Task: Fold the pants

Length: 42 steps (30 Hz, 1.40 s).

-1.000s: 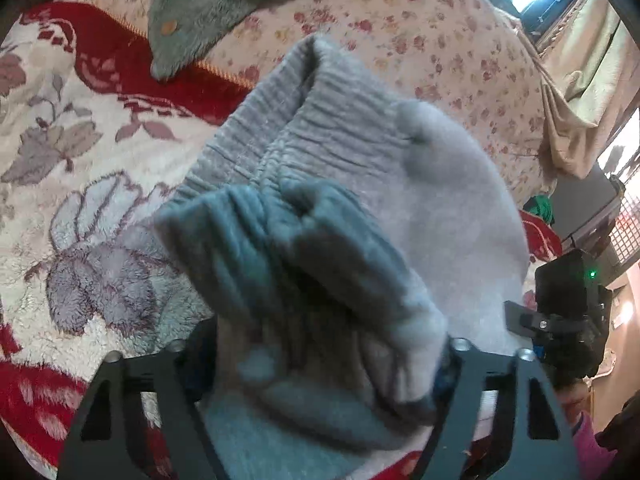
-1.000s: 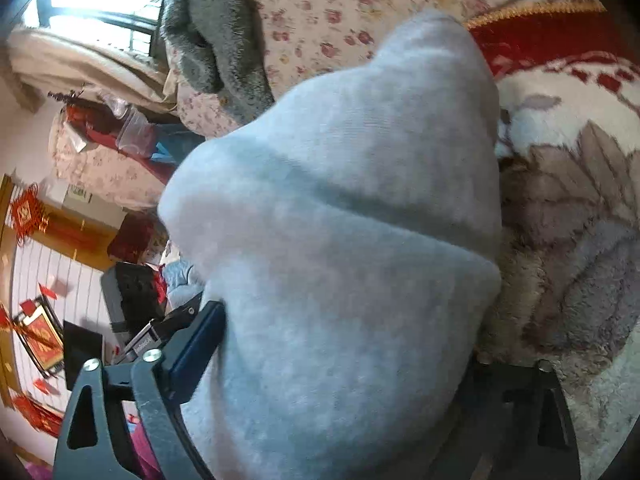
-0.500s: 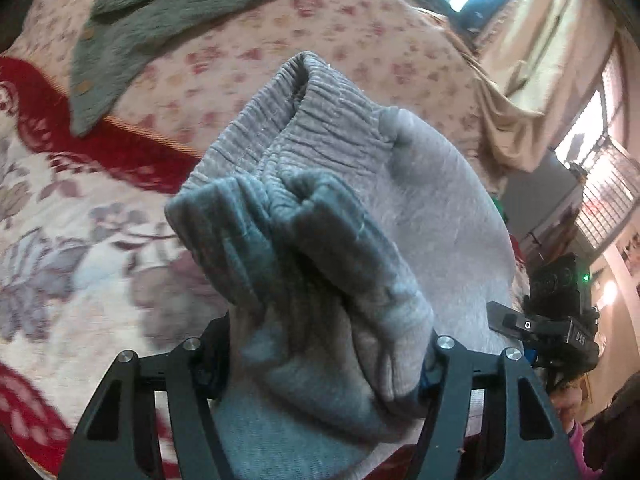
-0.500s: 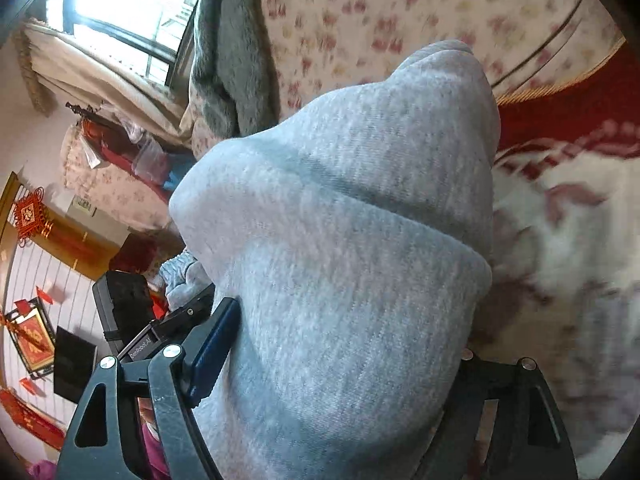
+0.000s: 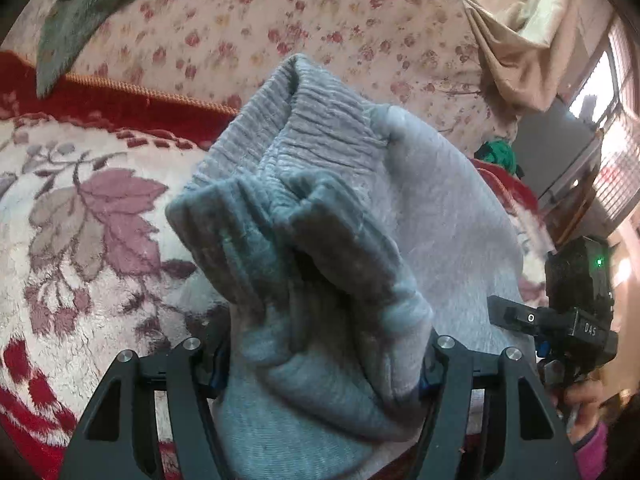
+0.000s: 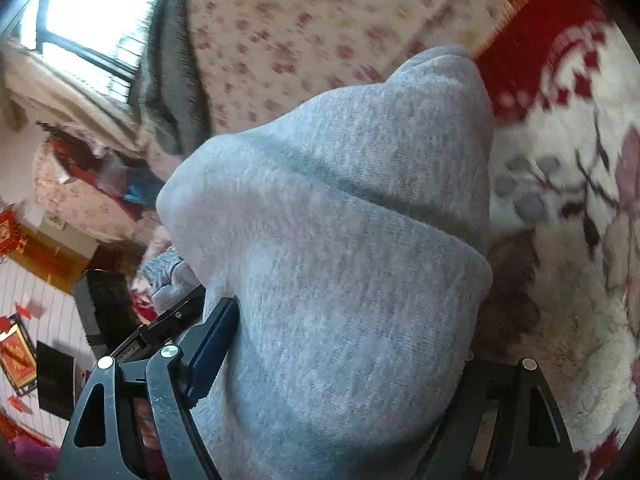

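Left wrist view: the left gripper (image 5: 324, 364) is clamped on a thick bunch of the grey pants (image 5: 320, 248), ribbed waistband at the far end, filling the middle. The blanket (image 5: 80, 208), white with red and mauve leaves, lies open to the left; a flowered cover (image 5: 300, 28) rises beyond, with a green garment (image 5: 68, 12) draped far left. Against the earlier frames, the blanket's red border now sits nearer and the jaws have just drawn slightly closer on the cloth. The right gripper (image 6: 340, 360) holds a smooth fold of the pants, jaws wide. Only the right wrist view shows the window (image 6: 92, 12); only the left shows the waistband.
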{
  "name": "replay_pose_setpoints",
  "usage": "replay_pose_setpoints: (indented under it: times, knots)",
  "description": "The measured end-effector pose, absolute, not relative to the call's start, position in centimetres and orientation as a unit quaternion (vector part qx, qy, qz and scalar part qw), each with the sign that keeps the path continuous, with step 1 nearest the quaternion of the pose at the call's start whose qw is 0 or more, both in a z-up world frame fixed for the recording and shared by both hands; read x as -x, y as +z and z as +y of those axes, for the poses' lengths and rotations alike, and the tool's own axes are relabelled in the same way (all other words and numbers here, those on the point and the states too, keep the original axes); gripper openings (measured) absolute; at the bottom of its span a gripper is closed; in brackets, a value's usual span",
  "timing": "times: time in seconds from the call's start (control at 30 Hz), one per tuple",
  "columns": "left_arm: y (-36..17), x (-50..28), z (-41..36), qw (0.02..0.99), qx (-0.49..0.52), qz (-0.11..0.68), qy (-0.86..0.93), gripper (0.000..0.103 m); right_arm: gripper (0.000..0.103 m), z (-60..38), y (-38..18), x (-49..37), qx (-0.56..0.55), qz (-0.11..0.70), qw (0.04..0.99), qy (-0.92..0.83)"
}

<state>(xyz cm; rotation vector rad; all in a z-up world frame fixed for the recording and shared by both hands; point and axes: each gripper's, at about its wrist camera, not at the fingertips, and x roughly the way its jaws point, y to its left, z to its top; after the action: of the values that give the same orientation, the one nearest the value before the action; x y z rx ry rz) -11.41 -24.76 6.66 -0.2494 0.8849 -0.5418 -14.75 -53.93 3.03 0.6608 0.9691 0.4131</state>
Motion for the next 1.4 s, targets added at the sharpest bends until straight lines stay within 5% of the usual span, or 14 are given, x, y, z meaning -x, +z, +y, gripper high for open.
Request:
replay_pose_setpoints:
  times: [0.3,0.67,1.4]
  knots:
    - [7.8,11.8,-25.0,0.873,0.092,0.414,-0.240,0.088,0.096,-55.1,4.0,16.6,-0.295,0.442,0.834,0.146]
    - [12.5,14.4,-24.3,0.923,0.006,0.330,-0.197,0.089,0.096,-53.8,7.6,19.4,-0.230,0.432,0.868,0.083]
    - [14.6,15.3,-26.9,0.935,-0.036,0.311,-0.168,0.089,0.096,-46.0,12.5,20.6,-0.113,0.359,0.926,-0.001]
